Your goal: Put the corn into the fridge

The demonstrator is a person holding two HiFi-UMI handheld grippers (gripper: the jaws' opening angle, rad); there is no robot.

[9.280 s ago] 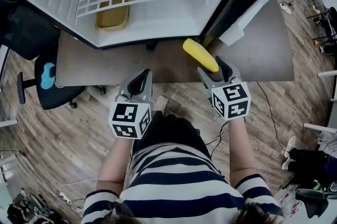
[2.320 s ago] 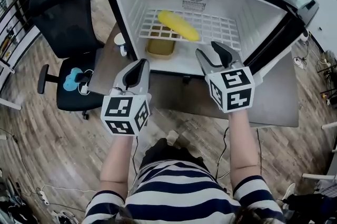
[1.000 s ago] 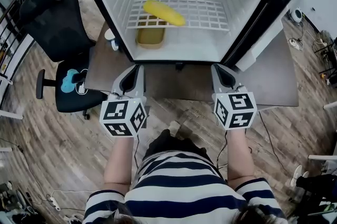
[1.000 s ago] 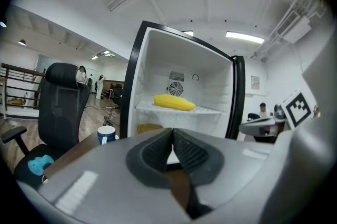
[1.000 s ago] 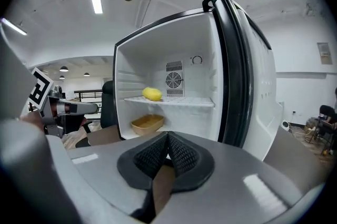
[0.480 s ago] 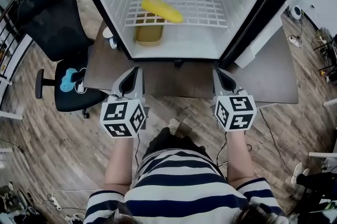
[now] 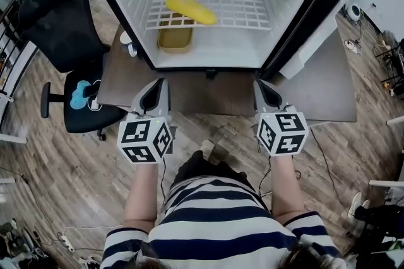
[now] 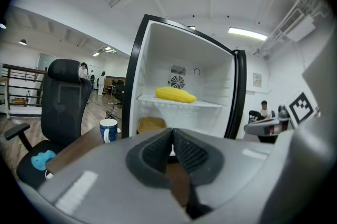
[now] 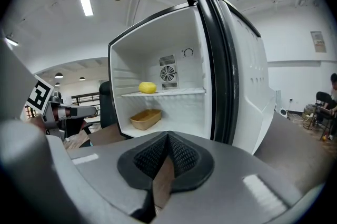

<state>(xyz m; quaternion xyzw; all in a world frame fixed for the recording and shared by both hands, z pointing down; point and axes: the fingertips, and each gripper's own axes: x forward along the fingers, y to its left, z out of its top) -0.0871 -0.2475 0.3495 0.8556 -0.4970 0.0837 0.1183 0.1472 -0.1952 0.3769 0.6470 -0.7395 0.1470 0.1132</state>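
Observation:
The yellow corn (image 7: 190, 9) lies on the white wire shelf (image 7: 240, 11) inside the open fridge (image 7: 208, 53); it also shows as the corn (image 8: 175, 94) in the left gripper view and the corn (image 9: 147, 87) in the right gripper view. My left gripper (image 7: 158, 88) hangs in front of the fridge at the table's near edge, jaws shut and empty. My right gripper (image 7: 262, 88) is level with it on the right, also shut with nothing held. Both are well short of the fridge opening.
A tan tray (image 7: 175, 40) sits on the fridge floor under the shelf. The fridge door (image 7: 315, 15) stands open at the right. A blue mug (image 8: 108, 130) stands on the brown table (image 7: 328, 94) left of the fridge. A black office chair (image 7: 57, 28) is at the left.
Both grippers stay almost still in front of the fridge. The view has shifted slightly, so the fridge sits a little higher in the picture. The corn rests unmoved on the shelf.

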